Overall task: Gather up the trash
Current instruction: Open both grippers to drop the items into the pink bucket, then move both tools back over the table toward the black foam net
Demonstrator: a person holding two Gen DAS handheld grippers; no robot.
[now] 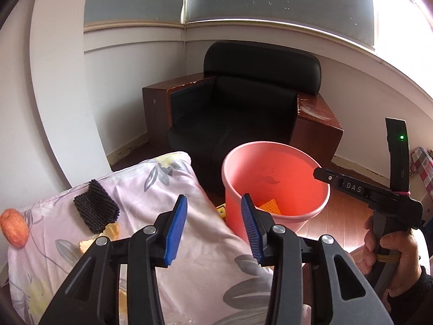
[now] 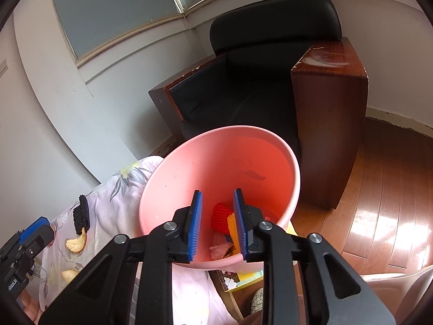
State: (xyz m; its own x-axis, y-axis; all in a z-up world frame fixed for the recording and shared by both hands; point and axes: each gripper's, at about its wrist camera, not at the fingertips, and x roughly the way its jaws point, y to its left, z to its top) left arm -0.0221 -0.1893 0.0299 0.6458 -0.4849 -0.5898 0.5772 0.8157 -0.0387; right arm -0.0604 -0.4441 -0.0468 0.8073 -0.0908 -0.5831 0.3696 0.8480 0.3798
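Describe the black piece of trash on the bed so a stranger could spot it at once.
Start at the pink bucket standing beside the bed, then look across the floral bedsheet away from it. The black foam net sleeve lies flat there, near the orange fruit and the pale peel scraps. It alone is black, with a ribbed mesh texture.

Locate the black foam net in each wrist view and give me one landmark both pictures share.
Left wrist view: the black foam net lies on the floral bedding, lower left, left of the pink bucket.
Right wrist view: the same net sits at the left edge, on the bedding, left of the bucket.
Shared landmark: the pink bucket, with the black armchair behind it.
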